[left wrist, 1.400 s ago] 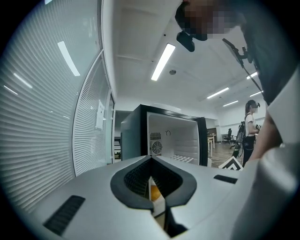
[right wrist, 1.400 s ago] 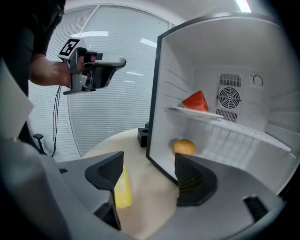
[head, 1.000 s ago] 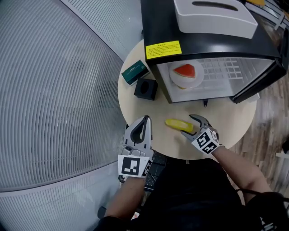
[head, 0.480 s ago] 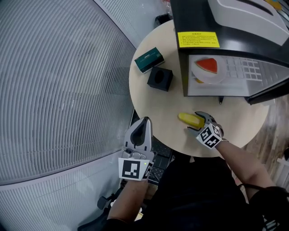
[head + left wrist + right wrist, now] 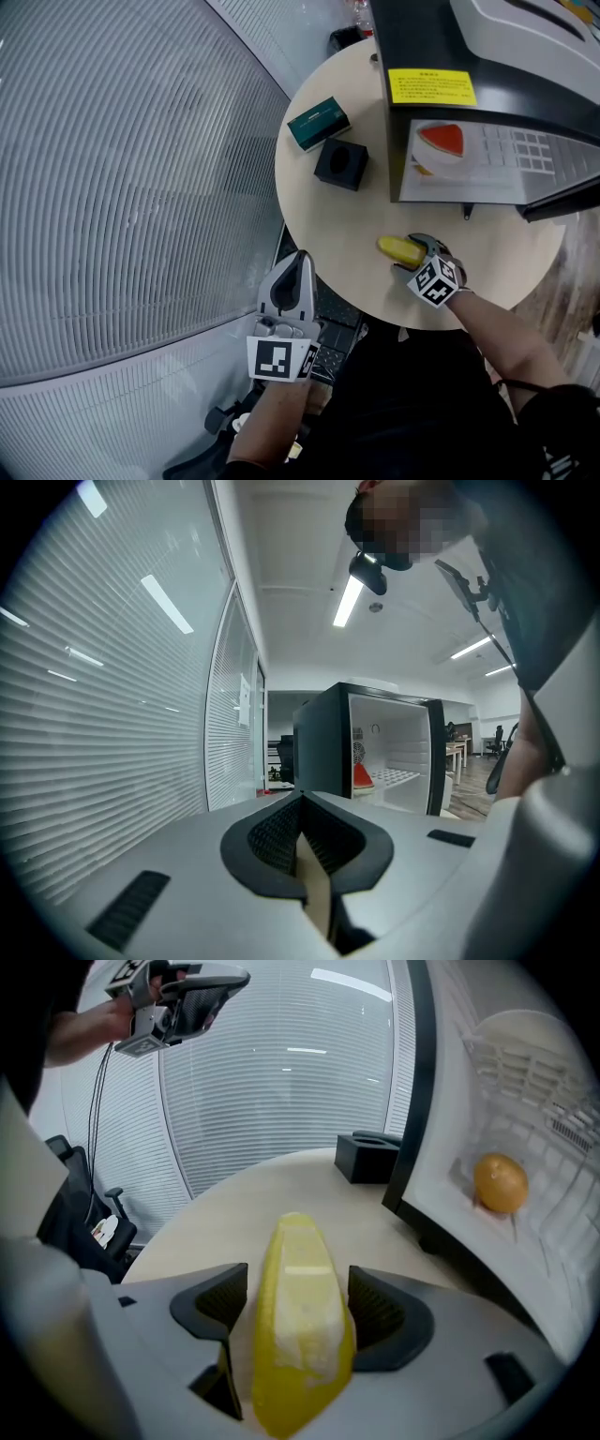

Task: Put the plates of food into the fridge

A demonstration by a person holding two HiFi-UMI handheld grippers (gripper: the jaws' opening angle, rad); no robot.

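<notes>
The black mini fridge [image 5: 427, 37] stands open on the far side of the round beige wooden table [image 5: 328, 220]. On its wire shelf sits a white round plate [image 5: 433, 161] carrying a red wedge of watermelon [image 5: 442, 140], and an orange round fruit [image 5: 500, 1182] rests in the door rack. In front of the fridge, near the table's edge, the right gripper [image 5: 413, 252] has its jaws partly closed on the sides of a yellow, banana-shaped piece of food [image 5: 397, 249], which lies lengthwise between them. To the left of the fridge stand a black cube-shaped box with a round hole [image 5: 341, 163] and, just beyond it, a dark green flat box [image 5: 319, 124]. The left gripper [image 5: 299, 262] is well away from the fridge, beyond the table's near-left rim, its jaws pressed together with nothing between them.
</notes>
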